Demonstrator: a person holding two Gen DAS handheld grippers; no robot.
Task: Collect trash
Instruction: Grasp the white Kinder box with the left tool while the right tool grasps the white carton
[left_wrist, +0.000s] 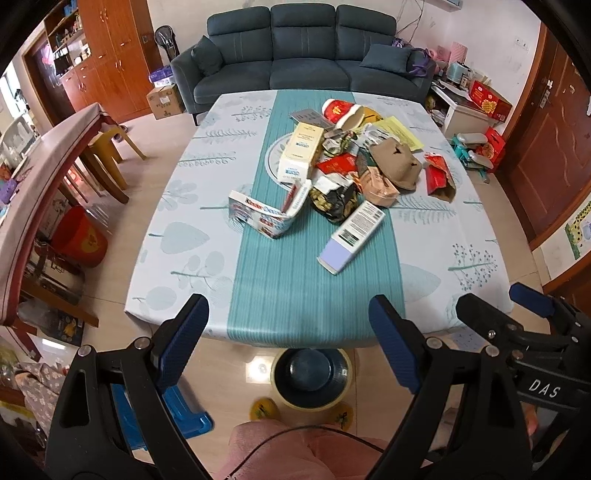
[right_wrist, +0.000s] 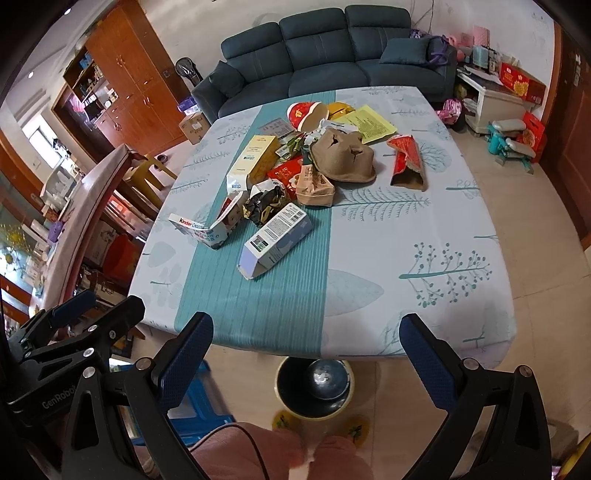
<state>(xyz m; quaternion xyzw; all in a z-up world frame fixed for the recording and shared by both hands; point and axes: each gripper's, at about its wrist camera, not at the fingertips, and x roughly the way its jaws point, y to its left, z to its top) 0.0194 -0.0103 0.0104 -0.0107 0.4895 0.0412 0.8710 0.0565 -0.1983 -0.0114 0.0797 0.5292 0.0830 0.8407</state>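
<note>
Trash (left_wrist: 343, 162) lies heaped on the table (left_wrist: 207, 155), past its middle toward the sofa (left_wrist: 306, 55). I hold my left gripper (left_wrist: 288, 332) and my right gripper (right_wrist: 306, 350) before the table's near edge, both spread wide with nothing between the fingers. Nearest to me in the heap lies a pale box with a barcode (right_wrist: 275, 240), and just left of it an open chocolate carton (right_wrist: 207, 225). Behind them the wrappers overlap so much that I cannot tell one from another; a brown paper tray (right_wrist: 341, 157) covers several. A torn red packet (right_wrist: 406, 166) lies apart on the right side of the table. The bin (right_wrist: 314, 384) stands on the floor under the near edge, its far rim hidden by the table. My knees (right_wrist: 269, 454) are cut off at the bottom.
</note>
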